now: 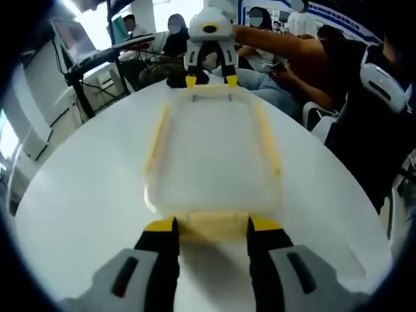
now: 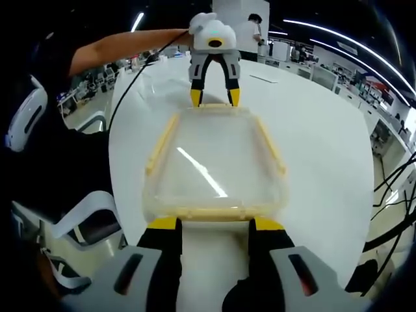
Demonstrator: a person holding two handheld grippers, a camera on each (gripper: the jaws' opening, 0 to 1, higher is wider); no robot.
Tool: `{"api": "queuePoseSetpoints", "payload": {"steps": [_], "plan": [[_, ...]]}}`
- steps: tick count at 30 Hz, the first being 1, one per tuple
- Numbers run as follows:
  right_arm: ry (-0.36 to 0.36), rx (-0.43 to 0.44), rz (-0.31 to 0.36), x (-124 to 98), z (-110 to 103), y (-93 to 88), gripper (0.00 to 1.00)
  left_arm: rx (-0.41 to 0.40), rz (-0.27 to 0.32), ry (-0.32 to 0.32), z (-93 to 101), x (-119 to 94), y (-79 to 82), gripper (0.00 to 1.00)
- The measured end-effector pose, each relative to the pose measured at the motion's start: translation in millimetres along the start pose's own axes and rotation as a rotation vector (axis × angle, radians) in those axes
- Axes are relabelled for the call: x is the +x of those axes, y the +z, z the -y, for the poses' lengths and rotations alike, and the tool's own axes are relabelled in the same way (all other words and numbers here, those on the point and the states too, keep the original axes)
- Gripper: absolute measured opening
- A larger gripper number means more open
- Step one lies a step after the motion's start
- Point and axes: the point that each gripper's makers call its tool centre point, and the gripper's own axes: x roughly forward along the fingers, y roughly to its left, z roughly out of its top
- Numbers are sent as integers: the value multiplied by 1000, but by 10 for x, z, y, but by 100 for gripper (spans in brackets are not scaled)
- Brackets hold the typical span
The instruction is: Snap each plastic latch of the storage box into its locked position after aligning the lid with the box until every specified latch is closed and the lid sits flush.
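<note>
Both hand-held grippers, left [image 1: 211, 229] and right [image 2: 211, 227], are held open astride opposite end latches [image 1: 213, 225] of the storage box [image 1: 211, 156]; each latch should be pressed squarely.

Left claw [image 1: 212, 225] and right claw [image 2: 212, 223] face each other, jaws spread.

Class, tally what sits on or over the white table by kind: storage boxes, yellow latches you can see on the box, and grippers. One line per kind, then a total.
Storage box: 1
Yellow latches: 4 — near, far, side, side
Grippers: 2 — left gripper, right gripper
Total: 7
</note>
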Motion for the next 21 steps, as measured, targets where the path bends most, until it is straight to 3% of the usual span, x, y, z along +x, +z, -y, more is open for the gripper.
{"api": "queuePoseSetpoints", "payload": {"steps": [12,16,21], "plan": [[26,11,25,-2,-44,15,38,0,67,19,-10,-17,16,39],[31,12,24,-59,176,11,38,1,79,25,-53,-29,13,39],[32,13,15,-80,257,11,38,3,73,32,-116,-46,11,39]]}}
